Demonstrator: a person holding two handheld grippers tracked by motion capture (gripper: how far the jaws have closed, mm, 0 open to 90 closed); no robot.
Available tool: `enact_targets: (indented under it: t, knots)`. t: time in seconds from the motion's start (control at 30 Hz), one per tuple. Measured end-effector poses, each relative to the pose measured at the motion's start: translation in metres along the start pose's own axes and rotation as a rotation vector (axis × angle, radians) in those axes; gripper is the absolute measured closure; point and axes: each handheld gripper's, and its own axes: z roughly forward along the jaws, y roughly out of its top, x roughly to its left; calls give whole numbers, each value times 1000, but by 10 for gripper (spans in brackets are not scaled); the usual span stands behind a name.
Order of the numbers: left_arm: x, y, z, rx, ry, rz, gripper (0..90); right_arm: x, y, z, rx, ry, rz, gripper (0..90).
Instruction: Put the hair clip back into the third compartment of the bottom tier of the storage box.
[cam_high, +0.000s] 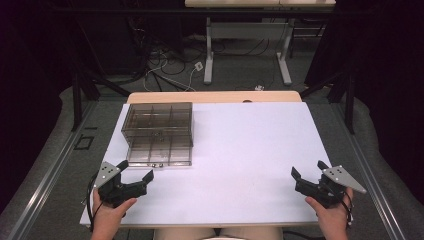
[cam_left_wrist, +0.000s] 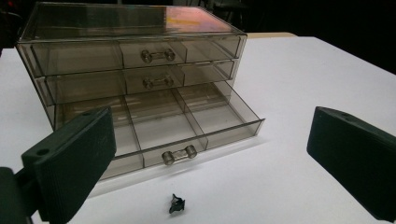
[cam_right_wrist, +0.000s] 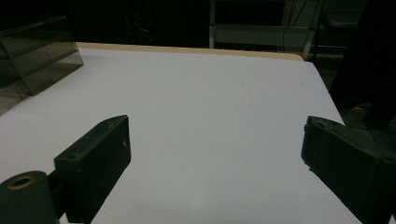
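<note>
A smoky clear plastic drawer chest (cam_high: 158, 131) (cam_left_wrist: 135, 79) stands at the table's back left. Its bottom drawer (cam_left_wrist: 177, 135) is pulled out and its compartments look bare; the two upper drawers are pushed in. A small black clip (cam_left_wrist: 176, 204) lies on the white surface just in front of that drawer. My left gripper (cam_high: 135, 170) (cam_left_wrist: 210, 163) rests near the front left edge, open, pointing at the chest with nothing between its jaws. My right gripper (cam_high: 309, 170) (cam_right_wrist: 215, 163) sits at the front right, open over bare table.
The white tabletop (cam_high: 240, 150) spreads wide between the two grippers. A corner of the chest (cam_right_wrist: 32, 56) appears at far left in the right gripper view. Beyond the table's far edge stand desk legs (cam_high: 209, 55) and cables on the floor.
</note>
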Motion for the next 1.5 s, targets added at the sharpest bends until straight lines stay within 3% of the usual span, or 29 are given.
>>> enact_targets:
  t: [0.03,0.27,0.33,0.6,1.5]
  knots:
    - [-1,1,0,-5,-2,-17,20,0,0,1,-9,1,1,78]
    - [0,10,2,10,1,-23,58,-2,-1,1,-8,-7,0,83]
    - [1,12,3,15,-1,-36,65,-3,0,0,15,-10,-2,84]
    - [1,19,13,84,23,-41,93,-2,-2,1,20,-11,1,87]
    - [13,22,31,178,75,-81,228,-1,-5,7,30,2,4,87]
